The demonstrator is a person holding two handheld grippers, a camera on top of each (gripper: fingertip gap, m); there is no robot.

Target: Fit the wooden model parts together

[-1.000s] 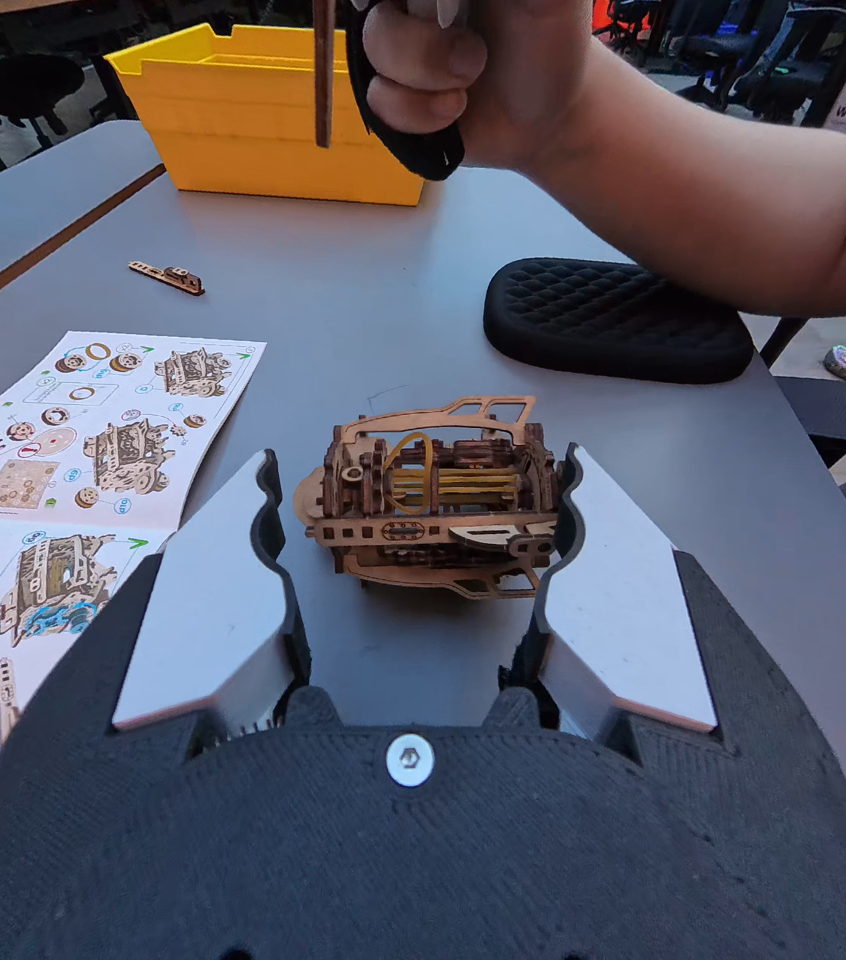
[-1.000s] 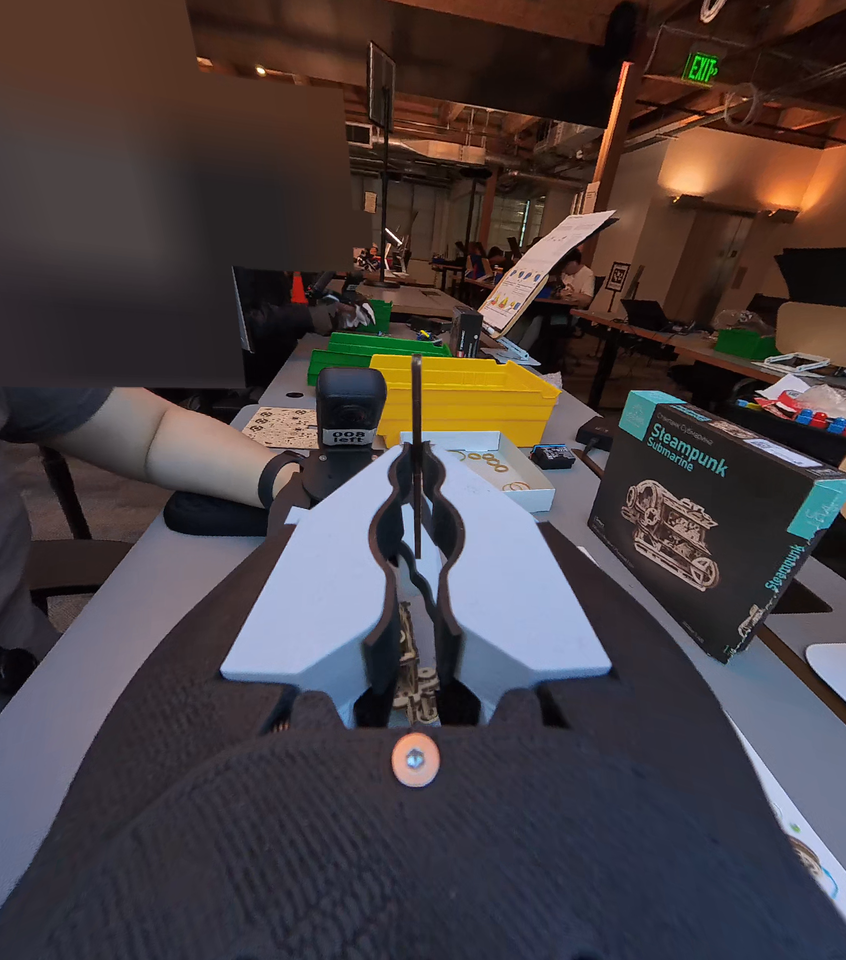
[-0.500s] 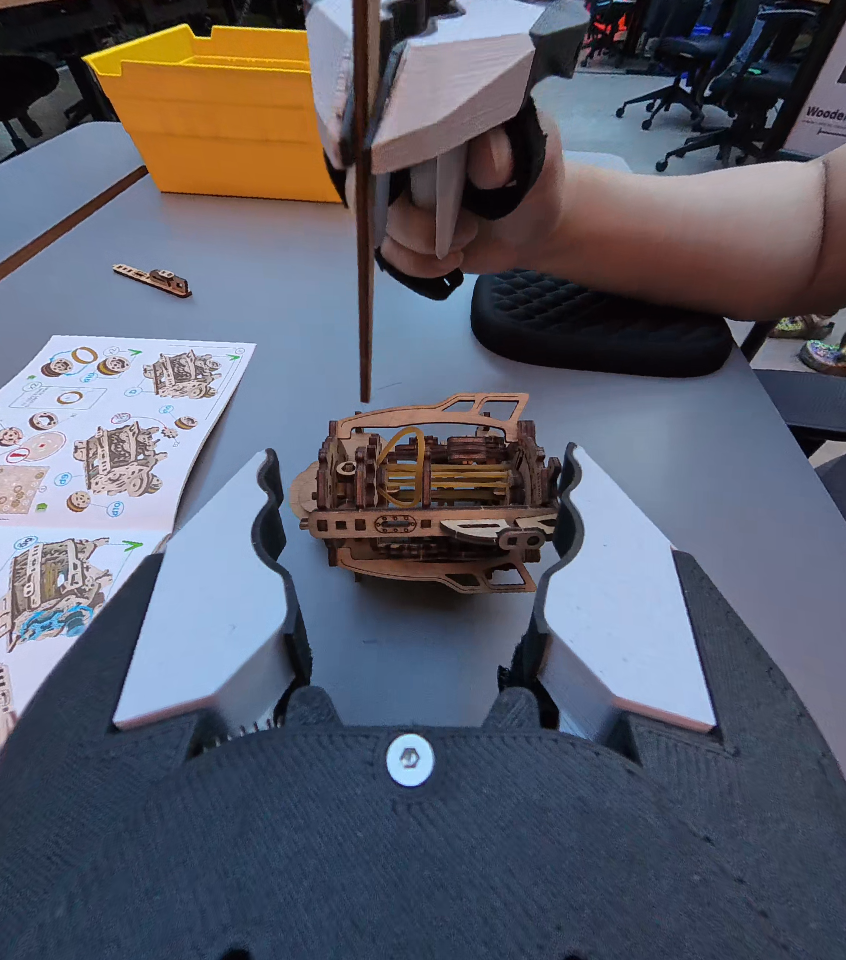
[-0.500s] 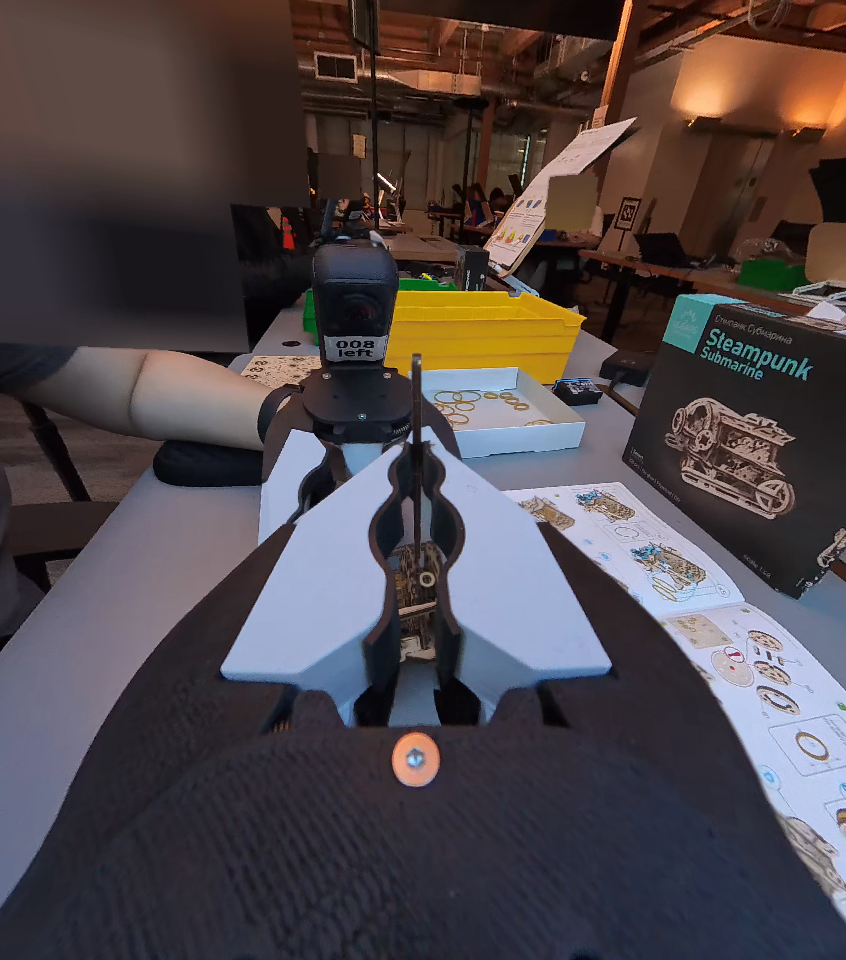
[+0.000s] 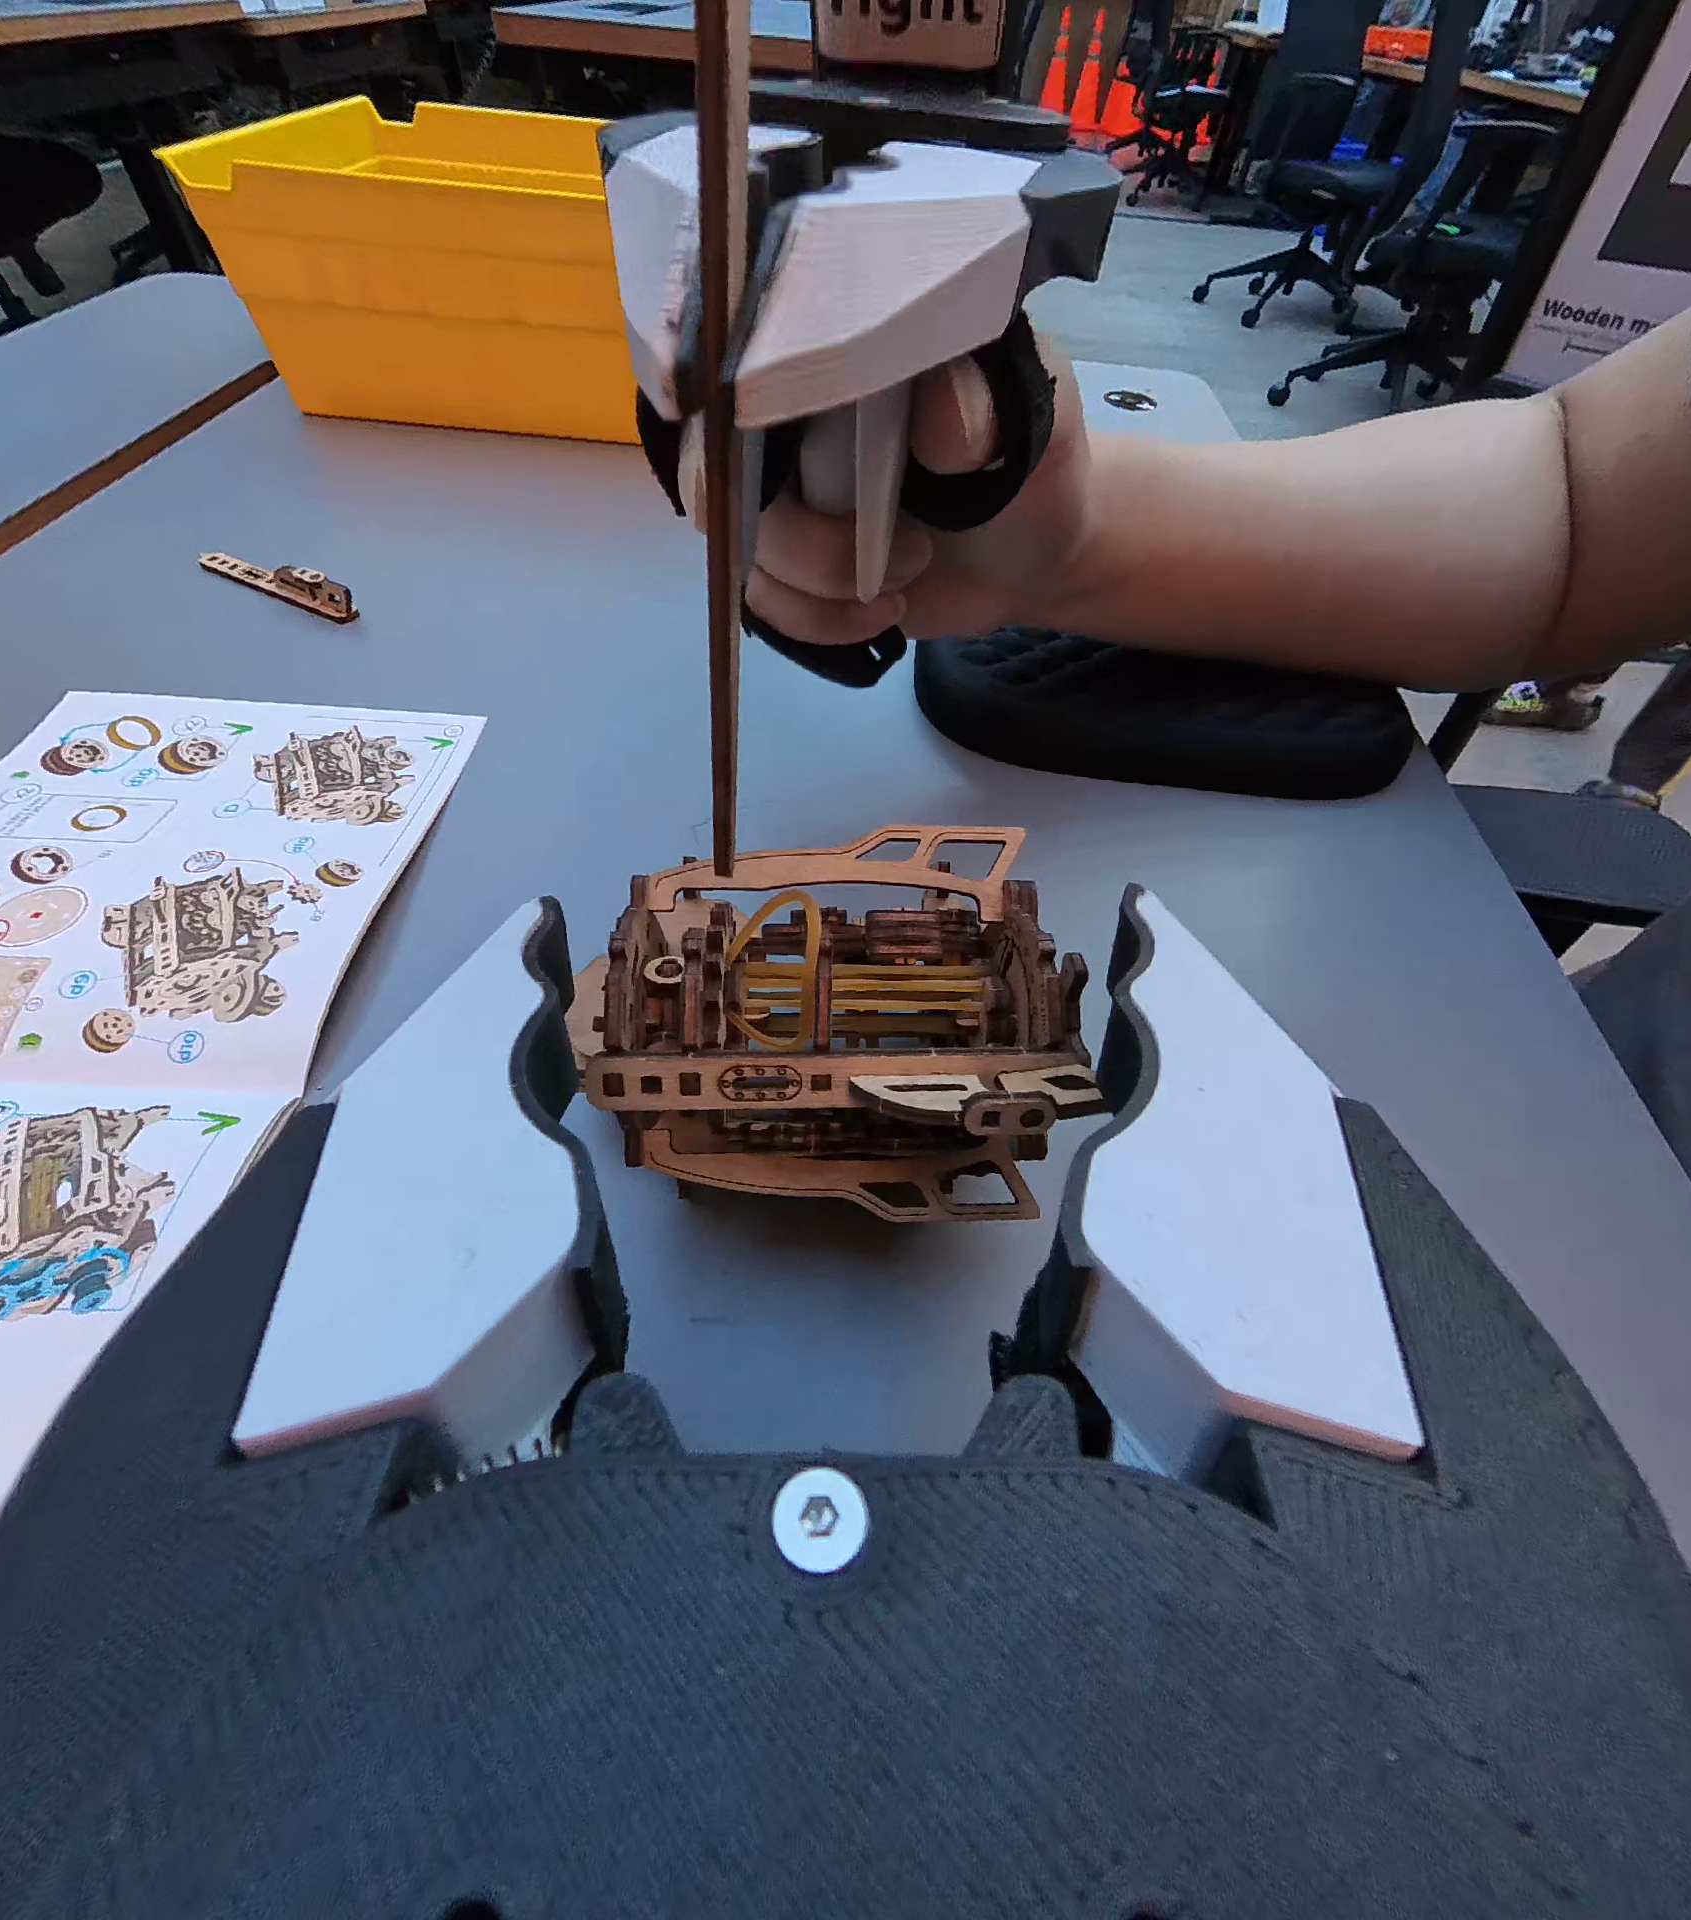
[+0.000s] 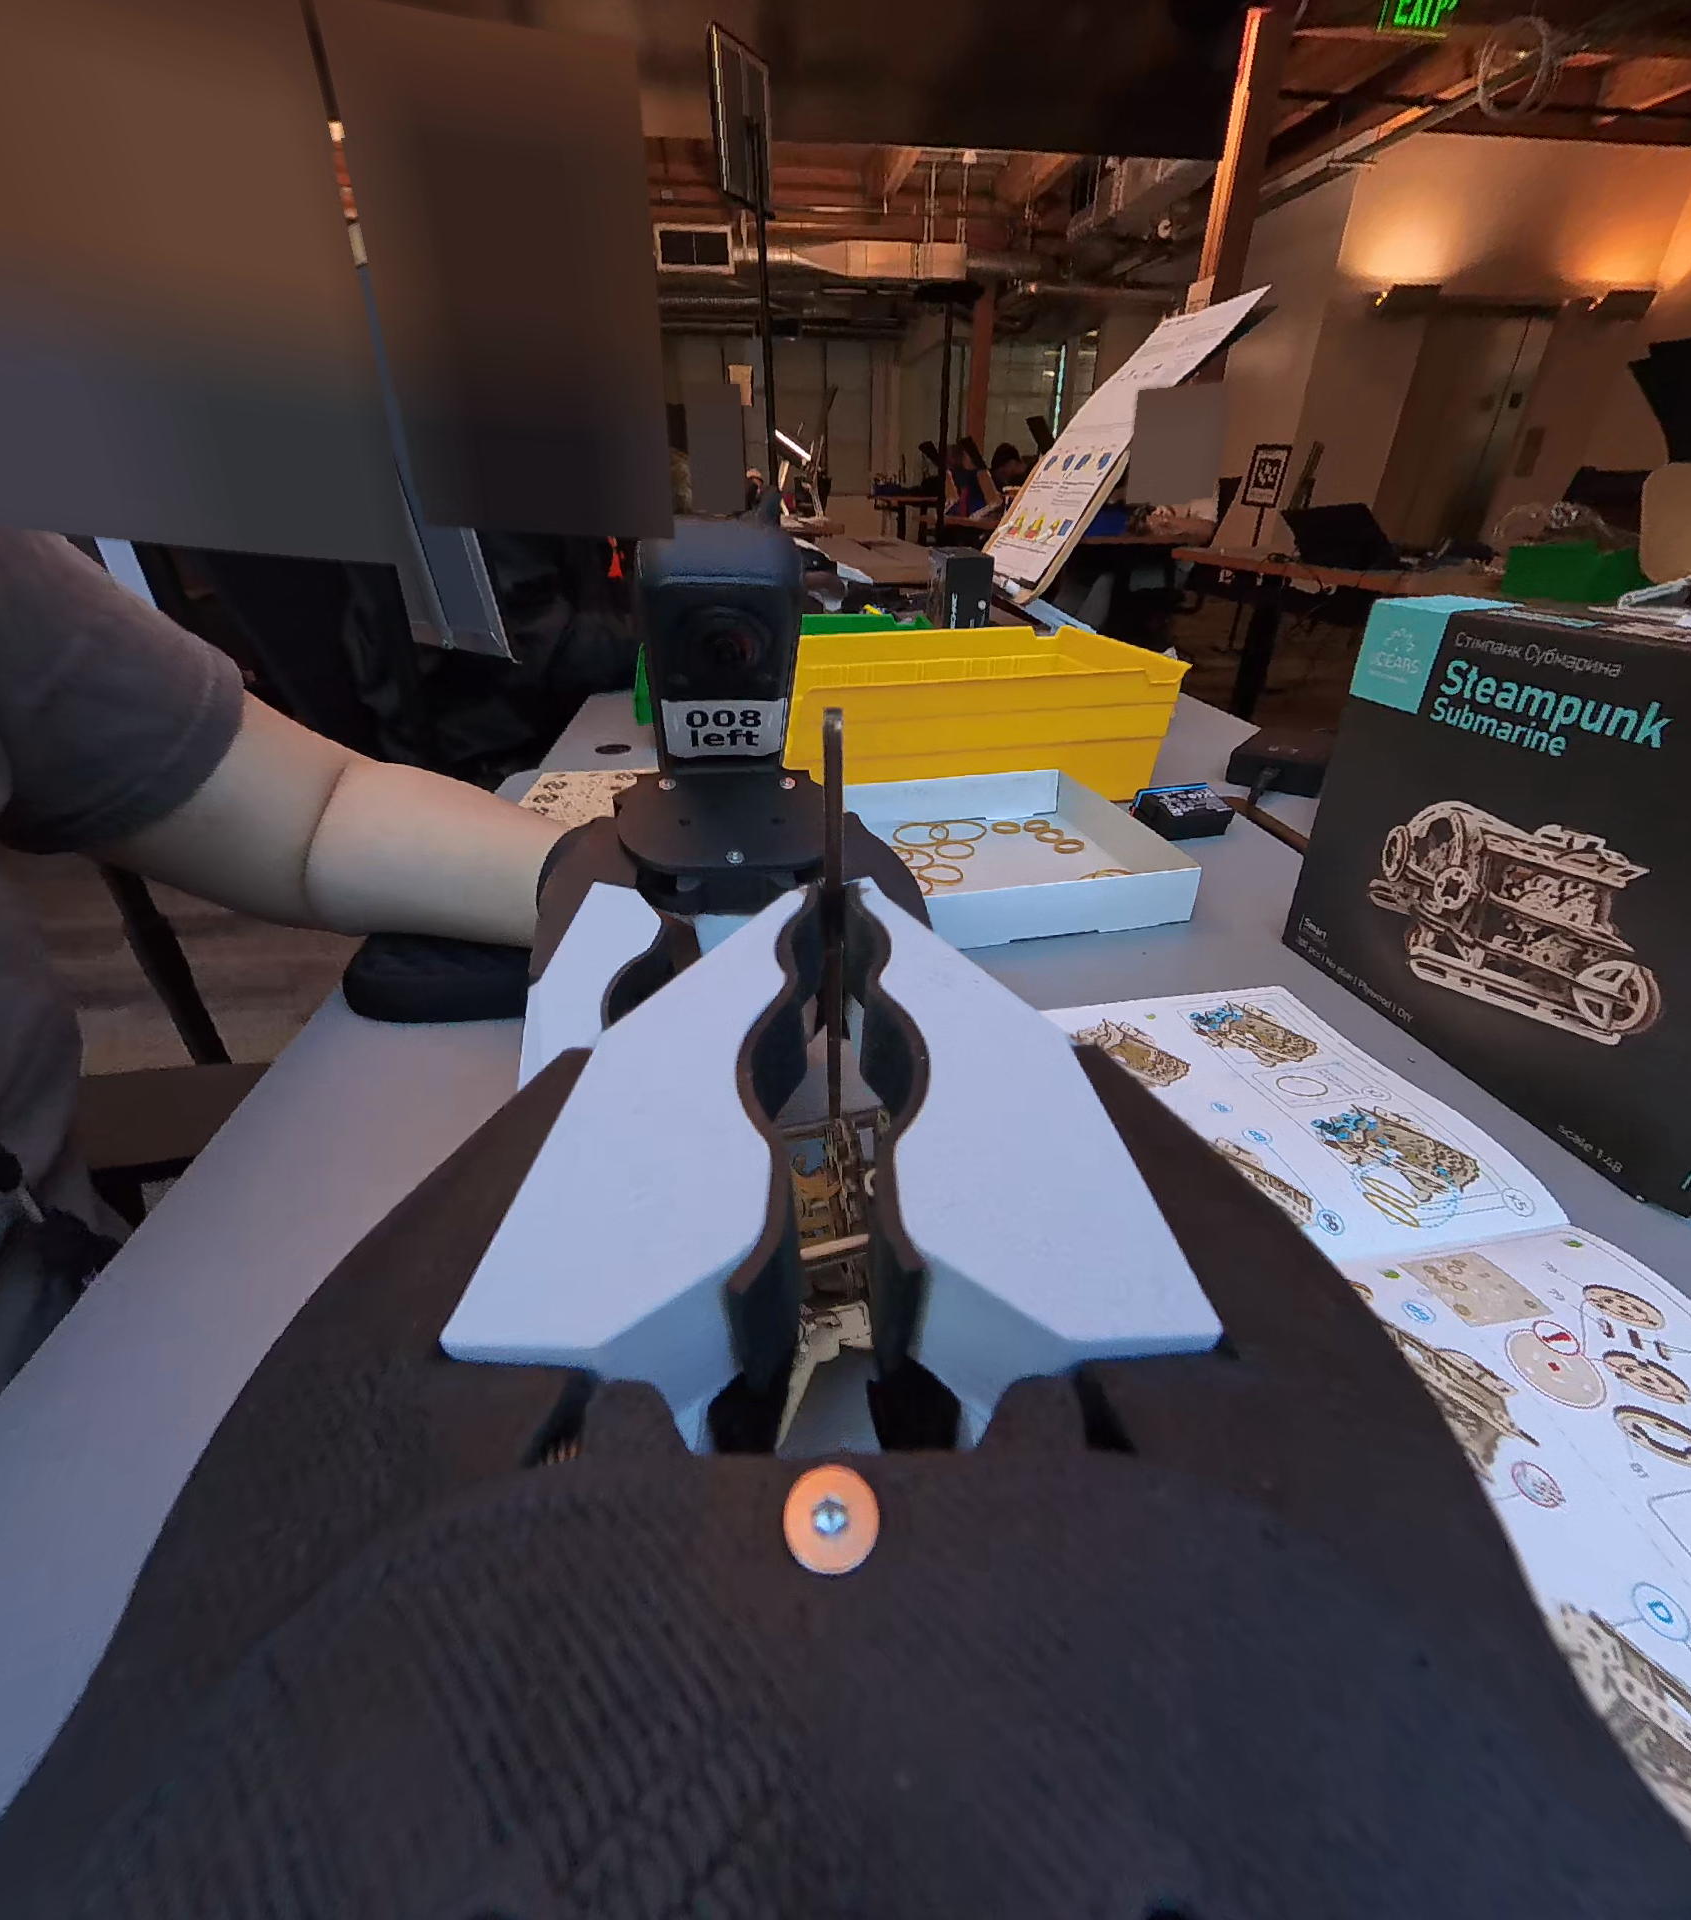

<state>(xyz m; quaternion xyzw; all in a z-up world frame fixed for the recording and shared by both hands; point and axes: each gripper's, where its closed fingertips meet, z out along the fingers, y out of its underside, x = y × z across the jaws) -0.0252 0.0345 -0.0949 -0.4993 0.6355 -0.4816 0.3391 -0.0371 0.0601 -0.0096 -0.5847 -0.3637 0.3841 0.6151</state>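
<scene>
A grey table (image 5: 467, 540) in an open workshop carries the wooden model (image 5: 836, 1023) at centre frame; the left gripper (image 5: 836, 997) stands spread around it, the right gripper (image 5: 716, 384) pinches a thin wooden strip (image 5: 716, 623), and a yellow bin (image 5: 425, 270) sits upper left.

Left gripper (image 5: 836, 1049) low, level, fingers spread wide. Right gripper (image 5: 716, 343) above it, pointing down, fingers pinched tight; bare forearm (image 5: 1319, 561) reaching in from right.
</scene>
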